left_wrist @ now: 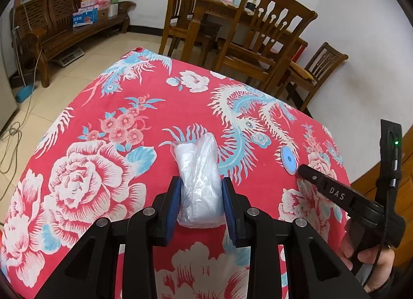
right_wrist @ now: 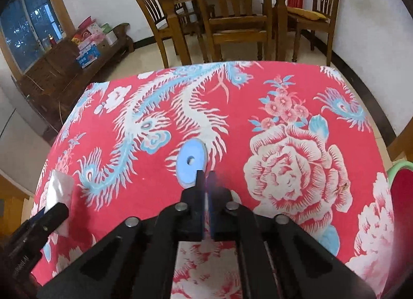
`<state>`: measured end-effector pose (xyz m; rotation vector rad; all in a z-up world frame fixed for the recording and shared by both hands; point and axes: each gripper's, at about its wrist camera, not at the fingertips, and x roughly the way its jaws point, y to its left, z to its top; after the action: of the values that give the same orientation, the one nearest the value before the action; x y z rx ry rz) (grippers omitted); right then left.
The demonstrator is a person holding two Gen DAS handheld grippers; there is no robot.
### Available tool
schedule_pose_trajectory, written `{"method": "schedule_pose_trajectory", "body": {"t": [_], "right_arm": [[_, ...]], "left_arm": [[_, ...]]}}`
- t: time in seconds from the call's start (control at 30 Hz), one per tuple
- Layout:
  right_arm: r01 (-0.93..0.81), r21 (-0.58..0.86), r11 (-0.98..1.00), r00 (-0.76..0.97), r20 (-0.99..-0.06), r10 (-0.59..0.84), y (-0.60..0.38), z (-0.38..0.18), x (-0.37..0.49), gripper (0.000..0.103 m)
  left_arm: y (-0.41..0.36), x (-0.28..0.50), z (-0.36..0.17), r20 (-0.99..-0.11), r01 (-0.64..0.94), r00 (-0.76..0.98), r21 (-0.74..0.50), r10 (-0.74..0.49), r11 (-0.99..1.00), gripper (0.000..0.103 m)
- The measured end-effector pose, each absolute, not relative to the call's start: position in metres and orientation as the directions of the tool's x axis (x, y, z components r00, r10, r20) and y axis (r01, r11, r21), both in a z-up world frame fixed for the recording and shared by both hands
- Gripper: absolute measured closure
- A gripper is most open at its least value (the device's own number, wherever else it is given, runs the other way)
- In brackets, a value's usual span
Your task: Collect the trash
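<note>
A crumpled clear plastic bag (left_wrist: 198, 177) lies on the red flowered tablecloth (left_wrist: 103, 170), and my left gripper (left_wrist: 201, 190) is shut on it, blue pads pressing both sides. In the right wrist view the bag (right_wrist: 60, 185) shows at the left edge. A flat blue disc (right_wrist: 189, 163) with a small hole and a white rim lies mid-table. My right gripper (right_wrist: 205, 179) is nearly closed, its pads pinching the disc's near edge. In the left wrist view the right gripper's tip touches the disc (left_wrist: 288, 159) at its lower right.
A person's hand (left_wrist: 371, 260) holds the right gripper's handle. A green-rimmed red container (right_wrist: 402, 182) sits past the table's right edge. Wooden chairs (left_wrist: 265, 35) and a dining table stand beyond the far edge. A wooden bench (left_wrist: 64, 28) with boxes lines the left wall.
</note>
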<state>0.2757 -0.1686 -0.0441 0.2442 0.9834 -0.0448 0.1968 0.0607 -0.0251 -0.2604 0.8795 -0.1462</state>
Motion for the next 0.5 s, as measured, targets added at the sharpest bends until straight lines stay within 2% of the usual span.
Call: {"method": "schedule_pose_trajectory", "body": {"t": [0.03,0.33,0.5], "right_arm": [[0.147,0.194,0.970,0.561,-0.824,0.080,-0.169,-0.045,0.276,0.069],[0.153,0.094,0.984,0.530,-0.848,-0.002,-0.147,-0.049,0.300,0.067],[0.148,0.108,0.983,0.527,-0.850,0.013,-0.136,-0.049,0.307,0.064]], "left_arm": [[0.061,0.197,-0.025,-0.741,0.020,0.630,-0.284,-0.233,0.959,0.071],[0.065,0.198,-0.026,-0.738,0.011,0.632,-0.296,-0.236,0.955,0.071],[0.068,0.198,-0.027,-0.738,0.010,0.631,-0.301,-0.240,0.954,0.071]]}}
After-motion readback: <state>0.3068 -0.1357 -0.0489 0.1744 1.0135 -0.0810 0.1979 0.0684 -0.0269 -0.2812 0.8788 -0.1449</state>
